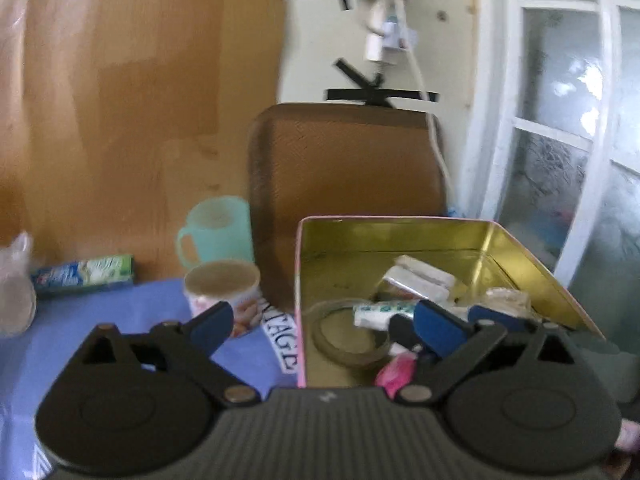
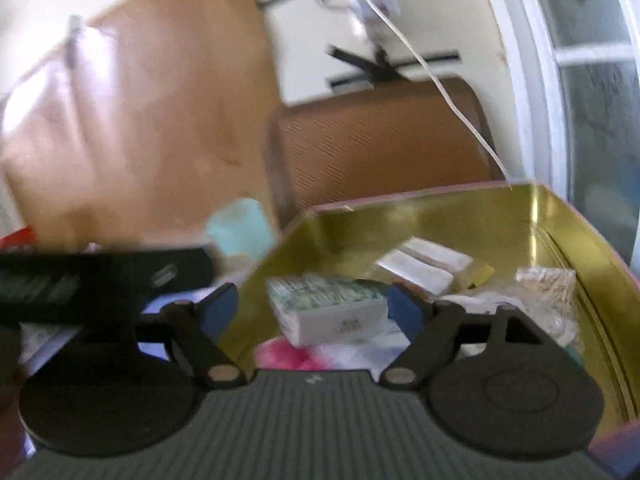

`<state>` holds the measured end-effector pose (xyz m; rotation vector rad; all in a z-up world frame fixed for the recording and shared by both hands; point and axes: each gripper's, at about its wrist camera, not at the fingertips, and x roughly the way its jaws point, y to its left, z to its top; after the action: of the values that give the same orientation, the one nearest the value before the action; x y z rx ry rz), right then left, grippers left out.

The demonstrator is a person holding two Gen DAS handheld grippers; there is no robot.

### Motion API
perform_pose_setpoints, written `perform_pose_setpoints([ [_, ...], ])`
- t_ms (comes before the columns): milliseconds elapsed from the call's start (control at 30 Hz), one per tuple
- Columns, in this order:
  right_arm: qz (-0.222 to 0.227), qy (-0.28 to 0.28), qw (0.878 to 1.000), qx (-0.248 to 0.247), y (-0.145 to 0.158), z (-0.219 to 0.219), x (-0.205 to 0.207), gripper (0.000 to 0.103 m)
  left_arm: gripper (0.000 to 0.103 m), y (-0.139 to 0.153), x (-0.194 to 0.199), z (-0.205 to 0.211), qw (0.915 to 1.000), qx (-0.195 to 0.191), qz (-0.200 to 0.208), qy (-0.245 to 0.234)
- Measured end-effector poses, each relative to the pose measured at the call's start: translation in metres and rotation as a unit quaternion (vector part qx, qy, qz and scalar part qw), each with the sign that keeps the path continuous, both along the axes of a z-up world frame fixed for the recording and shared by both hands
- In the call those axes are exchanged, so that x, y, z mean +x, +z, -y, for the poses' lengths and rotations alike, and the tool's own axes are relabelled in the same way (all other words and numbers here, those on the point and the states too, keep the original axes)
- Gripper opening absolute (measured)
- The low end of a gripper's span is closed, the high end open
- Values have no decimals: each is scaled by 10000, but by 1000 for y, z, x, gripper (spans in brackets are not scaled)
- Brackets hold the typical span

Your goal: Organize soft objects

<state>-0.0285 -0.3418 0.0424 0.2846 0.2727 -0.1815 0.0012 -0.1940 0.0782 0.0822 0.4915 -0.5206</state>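
A pink tin with a gold inside (image 1: 360, 232) stands on a blue cloth; it also shows in the right wrist view (image 2: 460, 208). It holds a tissue pack (image 2: 328, 308), white packets (image 2: 424, 264), a pink soft item (image 2: 280, 354) and a tape ring (image 1: 348, 336). My left gripper (image 1: 324, 326) is open and empty, straddling the tin's near-left wall. My right gripper (image 2: 312, 312) is open and empty just above the tissue pack, over the tin's near edge. The right gripper (image 1: 500, 320) also shows in the left wrist view.
A teal mug (image 1: 216, 232), a paper cup (image 1: 224, 288) and a blue-green box (image 1: 84, 274) stand left of the tin. A brown tray (image 1: 348, 160) leans on the wall behind. A white cord (image 2: 440, 80) hangs down. A window is at the right.
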Motion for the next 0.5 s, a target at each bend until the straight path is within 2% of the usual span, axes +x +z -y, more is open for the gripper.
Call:
perform_pose_setpoints([
  [67,114,66,9998,140,-6,4,-11,84,103,-2,-1,-12,9998,-169,-136,3],
  [167,283,24,9991,312,-13,7,-34,85,103,-3,3,-23,9993,-203,-273,161],
  [267,518,-216,9970,530,-15,15,-58,85,103,-2,3,-28,9986,-327,-359,185],
  [500,793,-851,9878,1034,-8,32,-96,85,103,-3,-18,-31,9985,35,-479,259],
])
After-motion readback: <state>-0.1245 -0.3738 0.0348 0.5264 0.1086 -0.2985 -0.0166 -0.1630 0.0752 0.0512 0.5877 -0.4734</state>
